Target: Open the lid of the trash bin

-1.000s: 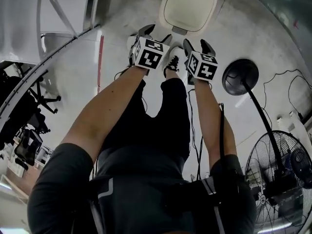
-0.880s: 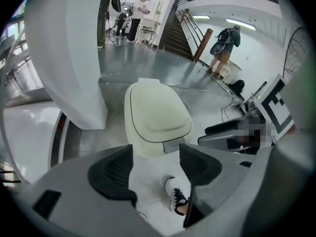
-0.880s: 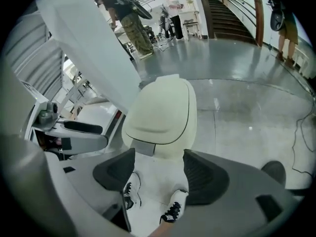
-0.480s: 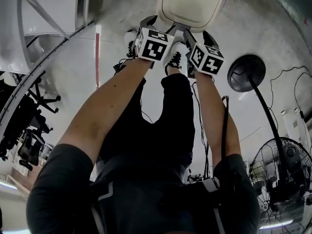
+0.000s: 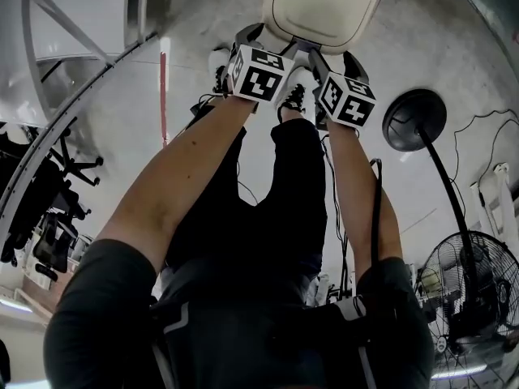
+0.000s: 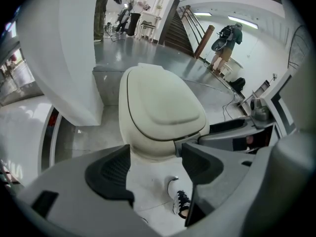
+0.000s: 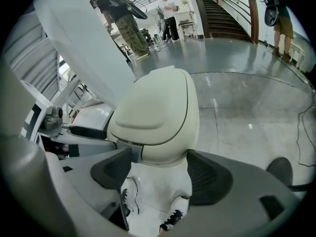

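The cream trash bin [image 5: 323, 10] stands with its lid [image 6: 163, 107] down. At its near edge, the left gripper [image 6: 155, 164] and right gripper [image 7: 160, 171] have just been opening, jaws wide astride that edge, not pressing it.

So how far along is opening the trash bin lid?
Done: left gripper and right gripper sit at the near edge of the lid, jaws just opened wider, gripping nothing. In hand: lining up on that edge. To do: the lid is shut, so grip and lift.
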Action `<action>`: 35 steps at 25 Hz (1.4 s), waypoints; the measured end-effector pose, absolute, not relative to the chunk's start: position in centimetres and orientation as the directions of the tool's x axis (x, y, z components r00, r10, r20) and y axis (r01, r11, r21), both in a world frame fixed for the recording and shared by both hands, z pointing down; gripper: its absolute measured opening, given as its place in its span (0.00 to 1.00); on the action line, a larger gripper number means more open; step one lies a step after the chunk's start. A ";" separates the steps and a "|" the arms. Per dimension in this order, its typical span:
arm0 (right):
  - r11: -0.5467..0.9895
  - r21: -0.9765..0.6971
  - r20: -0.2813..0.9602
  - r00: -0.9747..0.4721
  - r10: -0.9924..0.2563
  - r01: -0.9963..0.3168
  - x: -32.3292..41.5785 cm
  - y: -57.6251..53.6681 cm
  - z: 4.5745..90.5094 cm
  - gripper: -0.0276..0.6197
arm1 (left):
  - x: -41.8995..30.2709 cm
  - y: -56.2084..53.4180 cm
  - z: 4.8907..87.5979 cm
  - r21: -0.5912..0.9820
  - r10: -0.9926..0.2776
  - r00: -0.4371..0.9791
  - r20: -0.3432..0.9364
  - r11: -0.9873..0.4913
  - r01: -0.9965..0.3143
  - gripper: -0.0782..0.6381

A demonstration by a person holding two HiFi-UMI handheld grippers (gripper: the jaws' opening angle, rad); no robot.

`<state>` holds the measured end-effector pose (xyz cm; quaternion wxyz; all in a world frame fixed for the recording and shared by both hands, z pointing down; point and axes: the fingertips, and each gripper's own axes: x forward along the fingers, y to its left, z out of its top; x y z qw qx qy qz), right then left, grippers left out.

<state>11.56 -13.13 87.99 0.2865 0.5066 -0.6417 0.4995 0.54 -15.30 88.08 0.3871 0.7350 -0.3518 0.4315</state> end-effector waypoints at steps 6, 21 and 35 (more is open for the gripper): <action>-0.001 -0.334 0.874 -0.310 -0.374 -0.943 11.5 -13.1 88.1 0.58 | 0.4 -15.3 88.4 0.238 -0.170 0.349 0.921 -0.462 -0.854 0.59; -0.011 -0.299 0.907 -0.280 -0.314 -0.954 12.8 -13.8 84.1 0.58 | -1.0 -14.8 84.1 0.168 -0.157 0.272 0.949 -0.479 -0.862 0.59; 0.025 -0.330 0.832 -0.303 -0.465 -0.944 13.9 -16.1 65.5 0.57 | 0.1 -17.6 66.1 0.290 -0.250 0.453 0.856 -0.492 -0.820 0.57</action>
